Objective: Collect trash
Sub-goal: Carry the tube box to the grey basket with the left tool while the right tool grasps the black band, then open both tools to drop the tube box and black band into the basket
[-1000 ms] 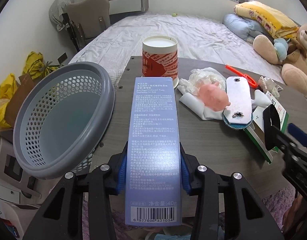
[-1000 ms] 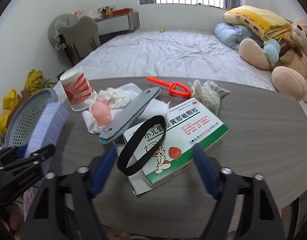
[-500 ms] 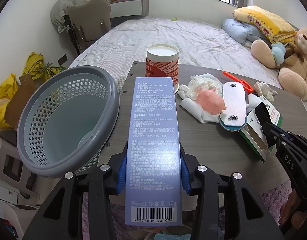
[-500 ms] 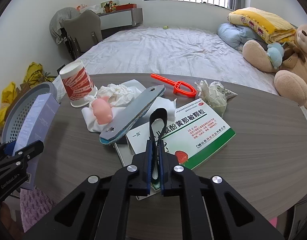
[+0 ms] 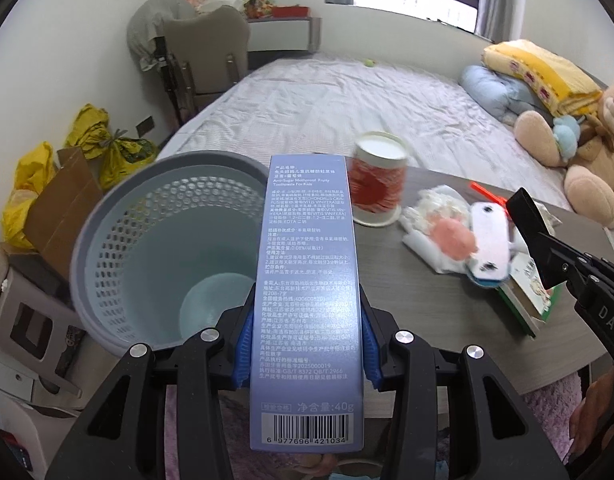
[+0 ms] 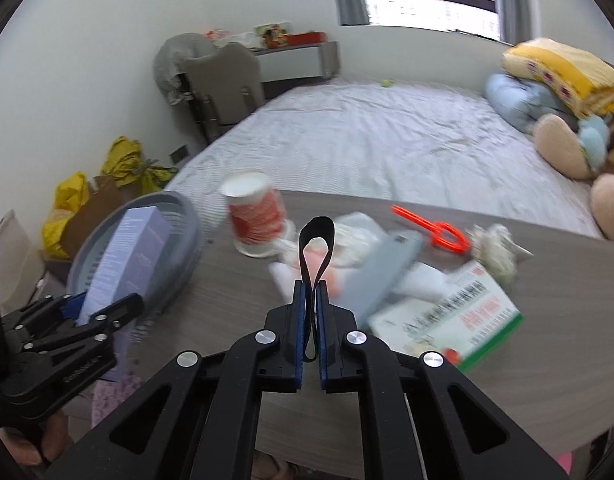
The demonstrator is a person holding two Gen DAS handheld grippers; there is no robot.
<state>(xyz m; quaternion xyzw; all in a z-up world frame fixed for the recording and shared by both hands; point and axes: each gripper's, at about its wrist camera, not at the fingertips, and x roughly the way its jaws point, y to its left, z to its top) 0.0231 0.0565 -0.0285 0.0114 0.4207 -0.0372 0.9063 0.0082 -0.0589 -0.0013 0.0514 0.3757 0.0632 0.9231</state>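
My left gripper (image 5: 307,344) is shut on a long blue toothpaste box (image 5: 307,280), its far end over the rim of the grey perforated basket (image 5: 107,264) beside the table. My right gripper (image 6: 311,320) is shut on a black elastic band (image 6: 317,240), whose loop stands up beyond the pads, lifted off the table. In the right wrist view the left gripper (image 6: 103,312) with the box (image 6: 127,252) shows at the left, against the basket (image 6: 183,248). The right gripper with the band (image 5: 527,224) reaches in from the right of the left wrist view.
On the grey wooden table (image 6: 235,292) lie a red-and-white paper cup (image 6: 255,216), white tissues with a pink lump (image 5: 451,236), a flat grey-blue pad (image 6: 383,276), a green-and-white medicine box (image 6: 455,320), an orange plastic tool (image 6: 435,228) and a crumpled wrapper (image 6: 495,252). A bed lies beyond.
My right gripper closed on the black band and lifted it off the medicine box, moving left. My left gripper rose with the toothpaste box and shifted towards the basket.
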